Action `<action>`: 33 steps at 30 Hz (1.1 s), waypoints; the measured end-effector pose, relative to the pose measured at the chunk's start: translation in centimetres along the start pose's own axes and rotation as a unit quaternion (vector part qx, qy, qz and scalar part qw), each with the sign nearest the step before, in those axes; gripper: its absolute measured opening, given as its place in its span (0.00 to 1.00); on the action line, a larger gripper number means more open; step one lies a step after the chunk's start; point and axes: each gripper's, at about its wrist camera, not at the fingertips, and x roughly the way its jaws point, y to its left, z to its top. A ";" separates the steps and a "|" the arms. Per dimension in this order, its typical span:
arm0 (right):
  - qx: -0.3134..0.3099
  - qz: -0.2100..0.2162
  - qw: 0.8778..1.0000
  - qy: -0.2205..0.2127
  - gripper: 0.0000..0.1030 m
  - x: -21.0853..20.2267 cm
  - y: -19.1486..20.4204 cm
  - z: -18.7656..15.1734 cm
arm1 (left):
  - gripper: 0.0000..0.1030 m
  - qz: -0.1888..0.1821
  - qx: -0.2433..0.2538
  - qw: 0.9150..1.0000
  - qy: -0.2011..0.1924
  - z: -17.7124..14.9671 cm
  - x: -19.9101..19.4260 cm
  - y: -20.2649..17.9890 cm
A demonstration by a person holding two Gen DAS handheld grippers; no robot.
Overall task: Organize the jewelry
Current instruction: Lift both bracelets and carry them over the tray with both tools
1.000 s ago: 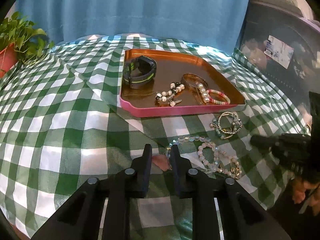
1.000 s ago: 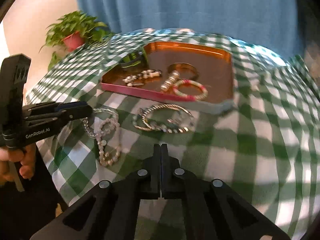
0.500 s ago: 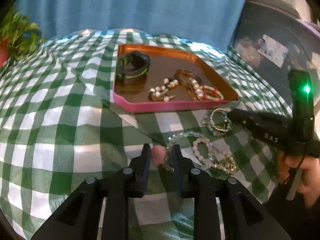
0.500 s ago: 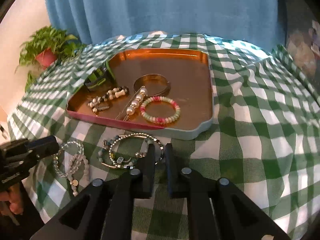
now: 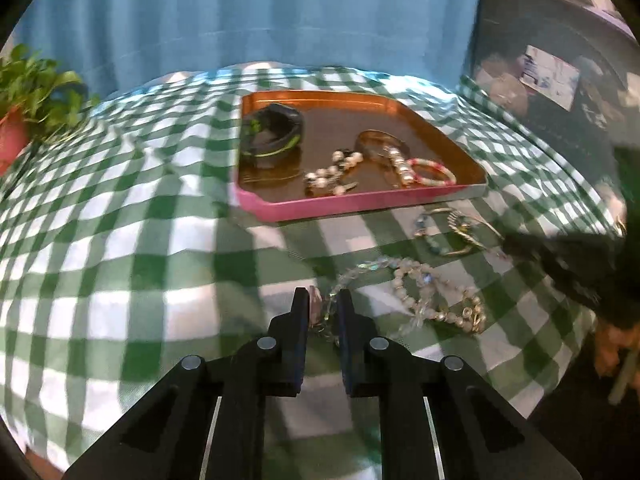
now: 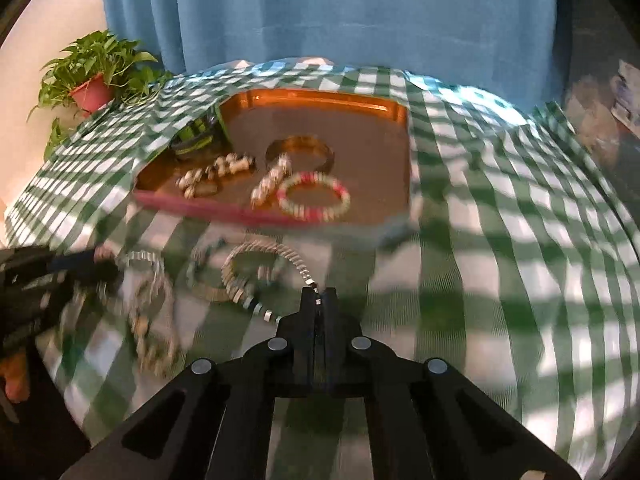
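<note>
A copper tray with a pink front rim (image 5: pixel 360 206) (image 6: pixel 240 210) sits on the green checked cloth and holds a black watch (image 5: pixel 272 132), bead strands, a bangle and a red-and-white bead bracelet (image 6: pixel 314 196). In front of it lie a silver coil bracelet (image 6: pixel 256 268) (image 5: pixel 452 232) and a clear bead necklace (image 5: pixel 408 288) (image 6: pixel 148 304). My left gripper (image 5: pixel 322 306) is shut on the necklace's pink pendant end. My right gripper (image 6: pixel 318 296) is shut on the end of the silver coil bracelet.
A potted plant in a red pot (image 6: pixel 94 80) (image 5: pixel 24 116) stands at the far left edge of the table. A blue curtain (image 5: pixel 260 20) hangs behind. Dark clutter (image 5: pixel 560 80) stands at the right of the table.
My right gripper went from slightly open over the silver bracelet to shut on its end, and the bracelet is stretched out. My left gripper keeps its hold on the necklace.
</note>
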 end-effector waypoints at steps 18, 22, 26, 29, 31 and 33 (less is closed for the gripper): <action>-0.009 -0.004 1.000 -0.005 0.03 -0.1 0.4 -0.3 | 0.13 0.010 0.033 0.999 0.011 -0.9 -0.1 -0.8; 0.019 0.000 1.000 -0.018 0.02 -0.9 -0.8 -0.1 | 0.06 -0.009 -0.001 1.000 0.016 -0.3 -0.7 0.1; 0.014 -0.004 0.998 -0.055 0.02 -3.8 -0.2 0.8 | 0.06 -0.021 -0.014 1.000 0.002 0.3 -2.2 -0.2; -0.005 -0.013 0.997 -0.076 0.02 -5.6 1.0 1.3 | 0.06 -0.023 -0.013 1.000 -0.010 0.8 -3.6 -0.8; -0.007 -0.017 0.996 -0.084 0.02 -6.7 1.4 1.6 | 0.06 -0.025 -0.006 1.000 -0.008 1.0 -4.1 -1.1; -0.002 -0.016 0.996 -0.088 0.02 -7.7 1.4 1.7 | 0.06 -0.017 -0.015 1.000 -0.013 0.9 -4.8 -0.8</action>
